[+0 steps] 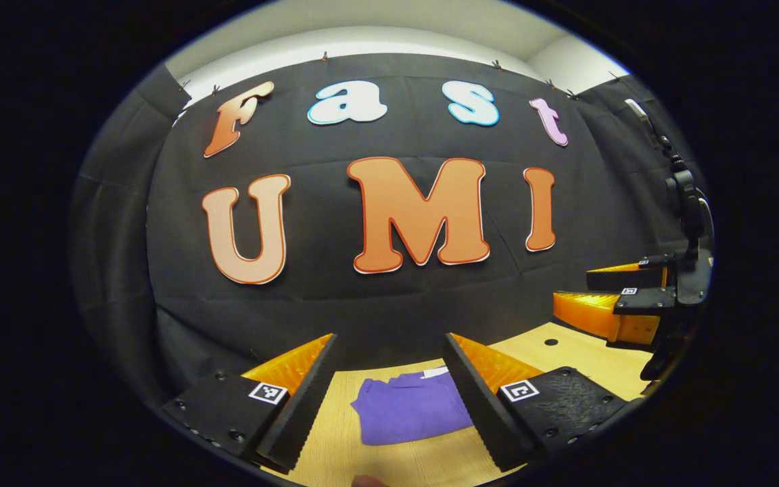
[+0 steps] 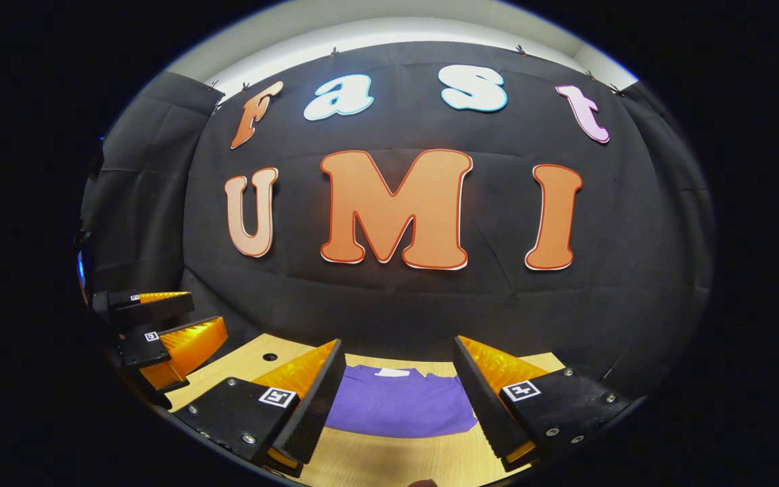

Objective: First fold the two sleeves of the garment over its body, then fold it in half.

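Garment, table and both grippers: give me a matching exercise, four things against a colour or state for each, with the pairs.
Things:
1. garment
2. table
3. left gripper
4. right gripper

States:
A. light wood top with a small dark hole
B. purple, lying on the table with a white neck label showing
C. open, empty, raised over the garment in the right gripper view
D. open, empty, with the other gripper off at its right edge

Pairs: 1-B, 2-A, 3-D, 4-C
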Demonstrator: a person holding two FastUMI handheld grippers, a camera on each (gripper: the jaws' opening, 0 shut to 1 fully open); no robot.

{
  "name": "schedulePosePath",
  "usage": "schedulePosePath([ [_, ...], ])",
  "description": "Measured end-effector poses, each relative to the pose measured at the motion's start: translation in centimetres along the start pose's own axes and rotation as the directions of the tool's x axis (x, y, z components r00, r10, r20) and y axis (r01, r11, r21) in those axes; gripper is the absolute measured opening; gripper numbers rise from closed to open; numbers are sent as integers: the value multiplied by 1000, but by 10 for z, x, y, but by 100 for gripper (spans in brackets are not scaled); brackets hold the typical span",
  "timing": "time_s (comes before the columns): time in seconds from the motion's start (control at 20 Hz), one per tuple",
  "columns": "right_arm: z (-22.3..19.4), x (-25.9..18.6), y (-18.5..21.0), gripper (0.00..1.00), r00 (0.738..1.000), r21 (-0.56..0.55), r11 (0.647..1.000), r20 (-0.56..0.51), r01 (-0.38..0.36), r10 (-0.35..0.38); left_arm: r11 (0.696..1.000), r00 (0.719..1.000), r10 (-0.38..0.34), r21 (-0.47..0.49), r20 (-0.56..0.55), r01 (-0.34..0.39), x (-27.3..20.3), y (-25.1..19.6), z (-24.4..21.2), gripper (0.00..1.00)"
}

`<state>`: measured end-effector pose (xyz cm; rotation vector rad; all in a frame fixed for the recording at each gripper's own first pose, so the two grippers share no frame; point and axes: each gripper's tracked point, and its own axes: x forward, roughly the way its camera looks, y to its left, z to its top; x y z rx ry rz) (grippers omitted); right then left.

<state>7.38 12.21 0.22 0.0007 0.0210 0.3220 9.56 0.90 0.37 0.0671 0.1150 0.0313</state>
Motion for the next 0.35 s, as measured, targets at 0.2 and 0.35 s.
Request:
schedulePosePath([
  [0.2, 0, -2, 0, 95, 1000, -8, 1000, 1, 17, -17, 1000, 1000, -25, 5, 8, 25, -2, -6, 3, 98],
  [0.35, 6, -2, 0, 95, 1000, -10, 1000, 14, 22, -22, 999, 999, -46, 9, 6, 46, -2, -10, 2, 98],
])
